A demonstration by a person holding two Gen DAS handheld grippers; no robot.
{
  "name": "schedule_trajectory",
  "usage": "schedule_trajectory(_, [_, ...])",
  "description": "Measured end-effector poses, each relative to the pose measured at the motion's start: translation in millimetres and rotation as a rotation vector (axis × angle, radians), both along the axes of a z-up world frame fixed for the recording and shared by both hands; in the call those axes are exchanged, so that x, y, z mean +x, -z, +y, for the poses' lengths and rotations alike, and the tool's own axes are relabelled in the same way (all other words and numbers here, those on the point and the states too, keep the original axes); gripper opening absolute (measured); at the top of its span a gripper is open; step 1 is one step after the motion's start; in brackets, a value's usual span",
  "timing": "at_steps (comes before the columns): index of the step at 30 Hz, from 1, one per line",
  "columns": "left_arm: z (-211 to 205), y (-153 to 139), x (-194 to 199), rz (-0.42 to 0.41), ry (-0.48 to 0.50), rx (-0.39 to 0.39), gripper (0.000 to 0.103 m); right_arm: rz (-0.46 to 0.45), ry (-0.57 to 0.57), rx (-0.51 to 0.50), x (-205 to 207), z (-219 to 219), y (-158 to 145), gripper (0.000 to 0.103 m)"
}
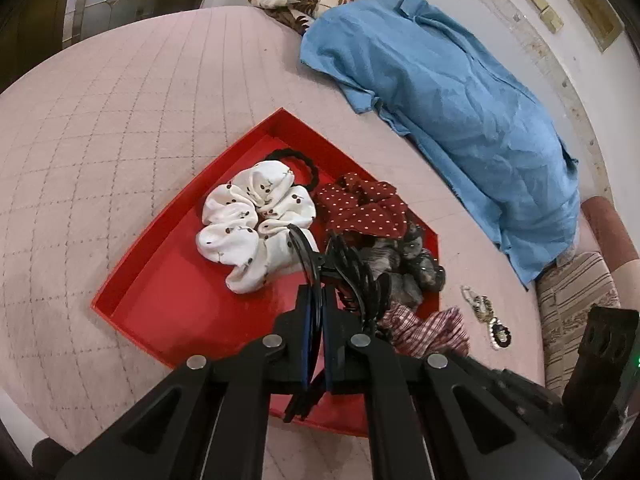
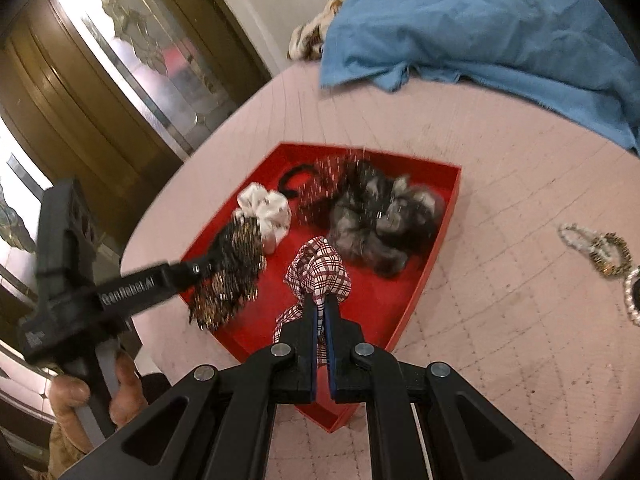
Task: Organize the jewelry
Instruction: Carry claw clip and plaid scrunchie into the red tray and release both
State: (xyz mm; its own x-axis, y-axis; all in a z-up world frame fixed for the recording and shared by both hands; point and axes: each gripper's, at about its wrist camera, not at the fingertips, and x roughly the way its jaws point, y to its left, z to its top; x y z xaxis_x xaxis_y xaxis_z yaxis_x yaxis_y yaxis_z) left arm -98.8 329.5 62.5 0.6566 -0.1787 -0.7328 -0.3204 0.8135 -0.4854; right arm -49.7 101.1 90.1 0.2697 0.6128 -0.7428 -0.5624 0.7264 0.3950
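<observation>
On the pink quilted bed (image 1: 120, 128) sat a red tray (image 1: 168, 264), already loaded with hair things. Left gripper (image 1: 315, 300) was clamped on a black hair clip (image 1: 308, 256), jaws nearly together, the clip sticking out past the fingertips above the near part of the tray. From the right wrist view the same clip (image 2: 230, 272) read as a motion-blurred, black-and-gold speckled shape at the end of the left gripper (image 2: 196, 269), over the tray's (image 2: 384, 308) left edge.

Right gripper (image 2: 320, 308) was pinched on a red-and-white plaid scrunchie (image 2: 318, 272), fabric bunched between and ahead of the fingers, over the near middle of the tray. In the left view that scrunchie (image 1: 426, 330) showed at the tray's near right corner.

Inside the tray: white scrunchie (image 1: 252, 224) with dark spots, left of centre; black hair tie (image 1: 298, 160) just behind it, partly covered; red polka-dot scrunchie (image 1: 362, 208) to the right; grey scrunchie (image 2: 384, 220) beside that, toward the right wall.

Off the tray, to its right on the bed, lay a pearl and gold bracelet cluster (image 2: 600, 252), apart from both grippers. Blue cloth (image 1: 452, 120) was heaped along the far side.
</observation>
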Motion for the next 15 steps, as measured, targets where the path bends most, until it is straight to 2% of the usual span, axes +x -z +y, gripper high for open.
schedule_trajectory(4, [0.8,8.0,3.8,0.033,-0.013,0.042,0.004,0.024,-0.022,-0.023,-1.2,8.2,12.9,0.004])
schedule_trajectory(13, [1.4,11.3,3.5,0.044,-0.023,0.062,0.004,0.056,-0.054,-0.059,-5.0,24.1,30.9,0.004])
schedule_trajectory(15, [1.7,10.3,2.6,0.040,-0.023,0.052,0.007,0.061,-0.061,-0.065,-6.4,26.8,33.6,0.004])
